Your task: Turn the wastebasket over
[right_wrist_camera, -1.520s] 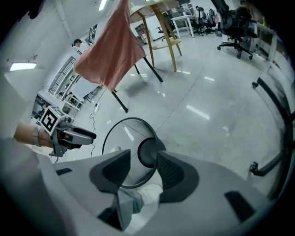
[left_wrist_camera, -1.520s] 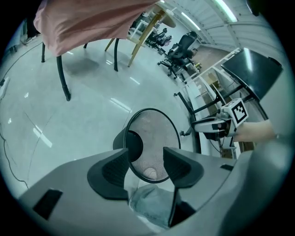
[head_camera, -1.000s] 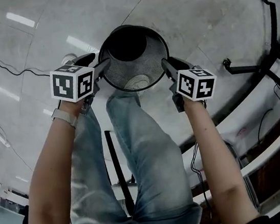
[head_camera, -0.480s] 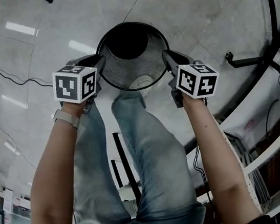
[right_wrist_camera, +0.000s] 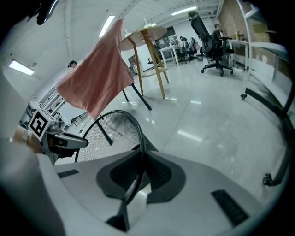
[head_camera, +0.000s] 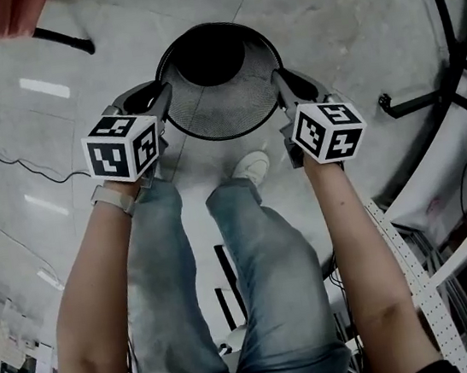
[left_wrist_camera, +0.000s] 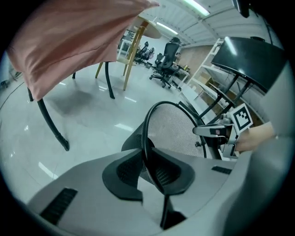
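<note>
Wastebasket (head_camera: 227, 109), mouth up, held over the floor (head_camera: 349, 27) before the person's legs (head_camera: 257, 264) by left gripper (head_camera: 166, 96) and right gripper (head_camera: 279, 84), whose jaws have just closed on opposite sides of its rim (head_camera: 223, 137); grasp apparently complete, inversion not yet begun.

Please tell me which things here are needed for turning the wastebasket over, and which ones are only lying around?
For the job: wastebasket; left gripper and right gripper, jaws just closed on its rim.

Just lying about: pink cloth; wooden table; office chairs.
</note>
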{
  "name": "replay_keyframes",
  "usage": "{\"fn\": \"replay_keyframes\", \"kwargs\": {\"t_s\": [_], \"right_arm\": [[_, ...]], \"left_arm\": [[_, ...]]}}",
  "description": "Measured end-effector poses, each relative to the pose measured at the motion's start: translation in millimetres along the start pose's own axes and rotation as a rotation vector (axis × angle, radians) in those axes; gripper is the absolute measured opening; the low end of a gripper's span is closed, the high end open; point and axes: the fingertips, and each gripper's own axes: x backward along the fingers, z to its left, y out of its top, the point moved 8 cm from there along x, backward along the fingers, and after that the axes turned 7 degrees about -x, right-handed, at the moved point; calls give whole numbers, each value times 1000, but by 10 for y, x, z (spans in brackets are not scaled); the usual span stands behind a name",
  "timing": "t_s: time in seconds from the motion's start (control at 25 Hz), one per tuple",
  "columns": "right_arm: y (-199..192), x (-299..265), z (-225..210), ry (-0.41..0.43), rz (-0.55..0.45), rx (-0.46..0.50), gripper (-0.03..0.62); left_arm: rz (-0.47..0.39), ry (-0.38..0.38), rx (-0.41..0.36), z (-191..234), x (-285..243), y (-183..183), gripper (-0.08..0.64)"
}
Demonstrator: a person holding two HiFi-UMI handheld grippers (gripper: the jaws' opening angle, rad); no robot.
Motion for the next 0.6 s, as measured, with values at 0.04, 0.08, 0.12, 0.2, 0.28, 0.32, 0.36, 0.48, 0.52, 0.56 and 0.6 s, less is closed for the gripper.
{"fn": "replay_keyframes", "kwargs": {"t_s": [0.04, 0.08, 0.12, 0.2, 0.28, 0.32, 0.36, 0.48, 0.52, 0.56, 0.6], "right_arm": [[-3, -38, 1, -6, -15, 13, 46], [-25, -73, 0, -14, -23, 25, 46], [-65, -102, -3, -22, -26, 34, 46], [-192, -125, -7, -33, -23, 34, 46], [-332, -91, 0, -41, -21, 12, 46], [-390, -62, 9, -44, -18, 2, 46], [-440, -32, 24, -46, -13, -2, 47], [-589, 48, 70, -58, 14, 6, 48], [-646, 70, 80, -63, 26, 6, 48], [-706, 86, 89, -69, 40, 3, 48], [-770, 96, 99, -76, 56, 2, 48]], "left_arm": [[-8, 3, -13, 29, -21, 1, 69], [-8, 4, -24, 49, -44, -18, 69], [-2, 4, -33, 61, -66, -53, 67], [10, -6, -42, 61, -89, -156, 67], [3, -31, -25, 45, -73, -260, 69], [-1, -44, -12, 39, -57, -299, 70], [0, -54, -3, 34, -42, -331, 71], [29, -77, -10, 3, -10, -412, 72], [44, -85, -19, -14, -2, -442, 72], [60, -94, -28, -30, 3, -474, 75], [77, -105, -34, -46, 8, -511, 78]]}}
